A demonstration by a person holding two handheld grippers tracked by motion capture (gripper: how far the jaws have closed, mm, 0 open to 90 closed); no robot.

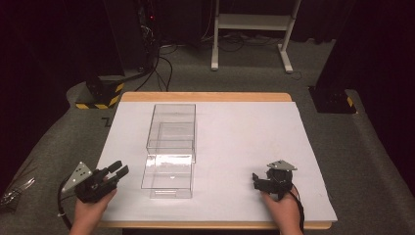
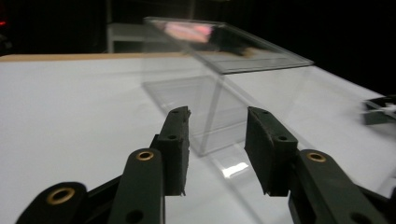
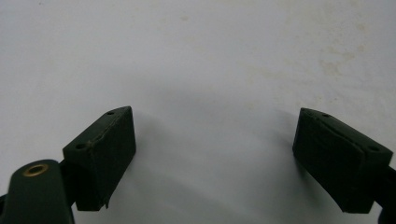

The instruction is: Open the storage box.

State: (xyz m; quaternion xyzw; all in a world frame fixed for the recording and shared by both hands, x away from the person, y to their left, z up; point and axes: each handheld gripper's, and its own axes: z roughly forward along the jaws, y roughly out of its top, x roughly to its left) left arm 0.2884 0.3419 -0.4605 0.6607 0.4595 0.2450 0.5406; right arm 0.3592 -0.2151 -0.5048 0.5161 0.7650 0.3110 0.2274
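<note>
A clear plastic box [image 1: 172, 126] stands on the white sheet left of the table's middle, and a second clear section [image 1: 168, 175] sits right in front of it, toward me. My left gripper [image 1: 121, 168] is held at the sheet's front left, open, aimed at that near section from a short way off. In the left gripper view, the open left gripper [image 2: 218, 114] holds nothing and frames the near corner of the clear box [image 2: 254, 84]. My right gripper [image 1: 255, 180] rests at the front right, pointing left. In its own view the right gripper [image 3: 215, 114] is wide open over bare sheet.
The white sheet [image 1: 244, 137] covers most of the wooden table [image 1: 205, 96]. Dark stands, cables and a white frame [image 1: 252, 22] are on the floor beyond the table's far edge. My right gripper [image 2: 379, 111] shows small at the right edge of the left gripper view.
</note>
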